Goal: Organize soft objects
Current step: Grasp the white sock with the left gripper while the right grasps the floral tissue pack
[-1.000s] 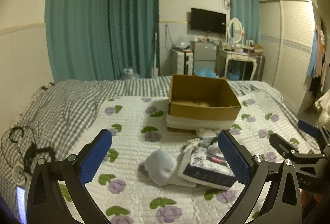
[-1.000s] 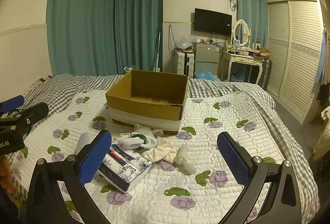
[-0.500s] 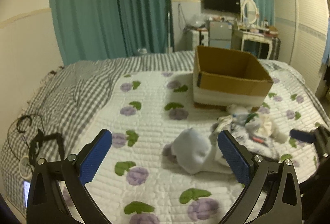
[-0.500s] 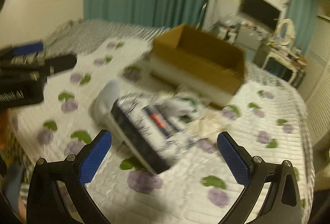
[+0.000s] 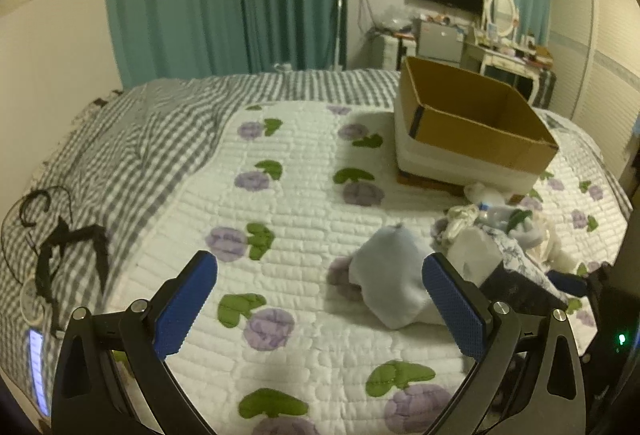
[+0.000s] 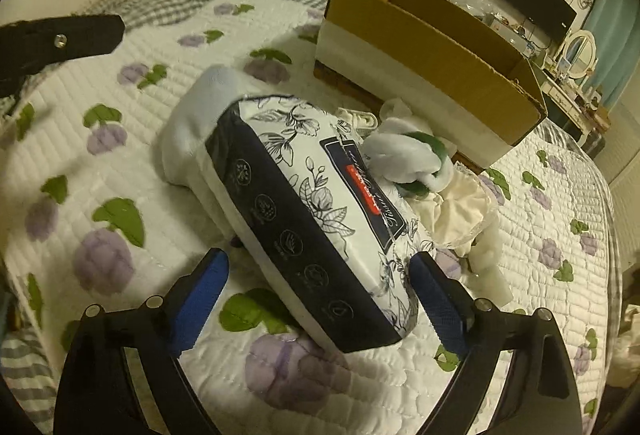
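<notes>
Covering the bed (image 5: 304,195): white quilt with purple flowers, grey checked blanket at 10 o'clock, cardboard box (image 6: 432,47) at 1 o'clock. Both my tools tilt downward. Right hand-held gripper (image 6: 316,299): jaws just closing, still apart, tissue pack (image 6: 316,211) between them, pads not pressing. Left hand-held gripper (image 5: 320,311): wide open, empty, pale sock (image 5: 392,283) just ahead.

The tissue pack (image 6: 320,203) is laid on the bed (image 6: 120,195) at frame centre, partly over a sock (image 6: 188,123) at its left. The cardboard box (image 6: 432,47) is set behind, upper right, with bundled cloths (image 6: 416,159) between them.
</notes>
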`<state>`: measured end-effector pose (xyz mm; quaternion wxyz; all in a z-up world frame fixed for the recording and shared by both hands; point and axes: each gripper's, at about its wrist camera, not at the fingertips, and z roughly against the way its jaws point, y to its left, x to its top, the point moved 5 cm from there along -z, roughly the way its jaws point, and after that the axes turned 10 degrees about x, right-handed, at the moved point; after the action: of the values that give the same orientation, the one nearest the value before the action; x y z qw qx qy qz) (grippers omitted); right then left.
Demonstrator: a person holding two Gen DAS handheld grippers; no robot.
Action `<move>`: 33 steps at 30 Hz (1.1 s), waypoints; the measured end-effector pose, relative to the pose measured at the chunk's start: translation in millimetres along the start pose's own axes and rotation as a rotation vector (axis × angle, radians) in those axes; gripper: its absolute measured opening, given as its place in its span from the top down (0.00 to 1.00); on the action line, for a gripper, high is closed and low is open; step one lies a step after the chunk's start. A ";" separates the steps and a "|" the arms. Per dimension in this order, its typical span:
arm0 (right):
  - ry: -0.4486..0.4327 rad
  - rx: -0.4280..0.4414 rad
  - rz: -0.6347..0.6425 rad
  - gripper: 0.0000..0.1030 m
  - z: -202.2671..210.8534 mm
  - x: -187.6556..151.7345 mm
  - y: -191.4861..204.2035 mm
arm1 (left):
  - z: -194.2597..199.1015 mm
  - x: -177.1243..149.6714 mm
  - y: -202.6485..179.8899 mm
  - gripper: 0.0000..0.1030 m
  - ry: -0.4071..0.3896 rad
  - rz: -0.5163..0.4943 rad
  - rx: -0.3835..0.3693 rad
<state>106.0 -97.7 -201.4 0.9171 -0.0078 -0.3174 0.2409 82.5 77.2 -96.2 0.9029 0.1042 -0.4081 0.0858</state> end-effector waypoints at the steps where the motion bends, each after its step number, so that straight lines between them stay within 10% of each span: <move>1: 0.003 -0.019 -0.001 0.31 -0.8 0.6 -2.9 | -0.4 -0.8 -1.7 0.00 0.001 -0.007 -0.001; 7: -0.077 0.000 -0.091 0.50 22.5 8.4 -23.7 | -6.8 -6.8 -10.4 0.00 0.021 -0.027 -0.004; 16: -0.201 0.038 -0.193 0.51 75.5 20.8 -38.4 | -18.0 -19.4 -54.4 0.00 0.084 -0.073 -0.113; 33: -0.236 0.002 -0.292 0.51 78.5 21.5 -89.5 | -80.3 -22.7 -91.1 0.20 0.199 -0.149 -0.054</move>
<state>113.7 -178.0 -111.4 0.8988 0.0674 -0.4202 0.1047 147.2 8.6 -175.9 0.9452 0.1009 -0.3100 0.0172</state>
